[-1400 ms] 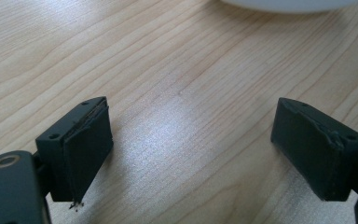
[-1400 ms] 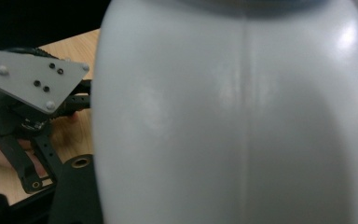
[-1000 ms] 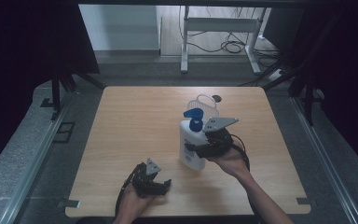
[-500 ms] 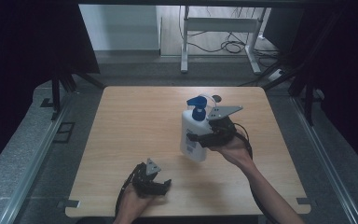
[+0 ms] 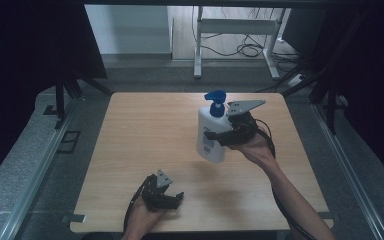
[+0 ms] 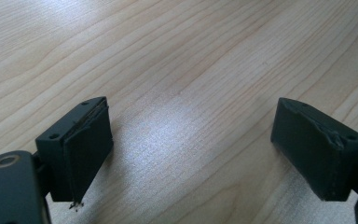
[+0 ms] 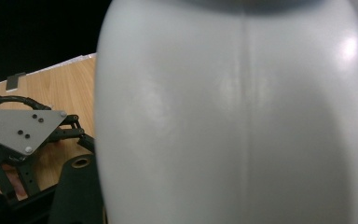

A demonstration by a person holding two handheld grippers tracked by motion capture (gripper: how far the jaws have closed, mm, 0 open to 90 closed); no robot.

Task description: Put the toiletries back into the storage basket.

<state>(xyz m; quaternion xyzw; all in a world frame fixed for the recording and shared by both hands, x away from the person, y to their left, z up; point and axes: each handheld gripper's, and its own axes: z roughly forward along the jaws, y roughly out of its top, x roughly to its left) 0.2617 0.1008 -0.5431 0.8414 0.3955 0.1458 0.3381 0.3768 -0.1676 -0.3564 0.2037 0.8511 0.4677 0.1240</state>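
A white pump bottle [image 5: 209, 137] with a blue pump head [image 5: 215, 97] hangs tilted above the right middle of the wooden table [image 5: 145, 125]. My right gripper [image 5: 219, 136] is shut on its body from the right. In the right gripper view the bottle's pale wall [image 7: 237, 121] sits right against the camera. My left gripper [image 5: 174, 199] rests near the table's front edge, held by a hand. Its jaws stand wide open over bare wood [image 6: 191, 149], with nothing between them. The left gripper's grey plate [image 7: 18, 127] also appears beyond the bottle.
Metal rails [image 5: 35, 170] run along both sides of the table on grey floor. Behind the far edge stand a white table frame [image 5: 235, 30] and loose cables [image 5: 245, 49]. Dark curtains close in left and right.
The right gripper has lifted the bottle off the table and carried it slightly up and away, tilting it. The left gripper has stayed put.
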